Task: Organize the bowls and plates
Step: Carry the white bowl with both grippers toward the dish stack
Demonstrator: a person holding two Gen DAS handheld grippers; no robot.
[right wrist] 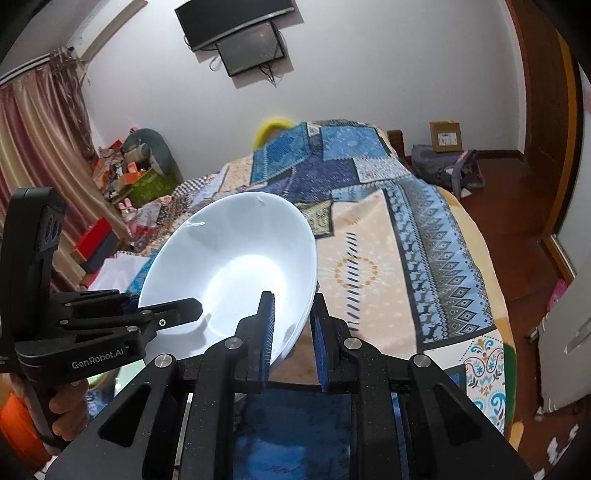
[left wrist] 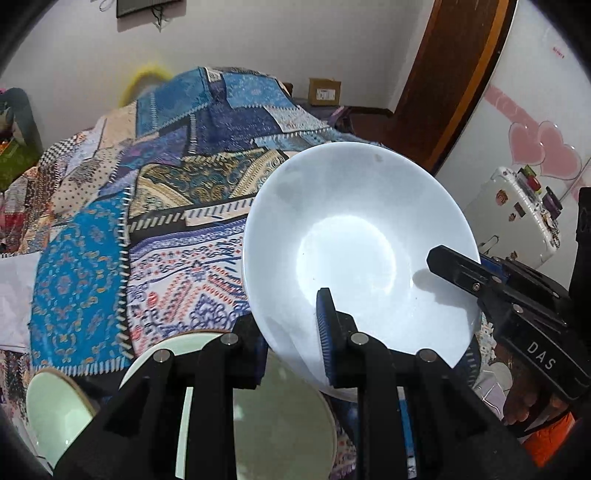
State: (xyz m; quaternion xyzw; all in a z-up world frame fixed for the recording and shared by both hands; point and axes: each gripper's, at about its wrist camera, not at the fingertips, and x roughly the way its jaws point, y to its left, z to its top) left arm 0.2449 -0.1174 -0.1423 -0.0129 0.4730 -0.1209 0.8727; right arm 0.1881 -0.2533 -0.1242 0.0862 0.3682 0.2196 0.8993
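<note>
Both hand-held grippers [left wrist: 291, 343] [right wrist: 293, 343] pinch white bowl [left wrist: 354, 236]; plate [left wrist: 280, 413] beneath half-hidden.

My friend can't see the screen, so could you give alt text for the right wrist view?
A white bowl, tilted and lifted above a patchwork bedspread, is pinched at its rim by two black handheld tools: the right tool at its near edge, the left tool at its left edge. A wall-mounted screen hangs behind.

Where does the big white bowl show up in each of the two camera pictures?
Left wrist view: white bowl fills the centre-right, tilted, above the pale green plates.
Right wrist view: white bowl sits centre-left, its rim pinched between the fingers.
Shared landmark: the patchwork bedspread behind it.
</note>
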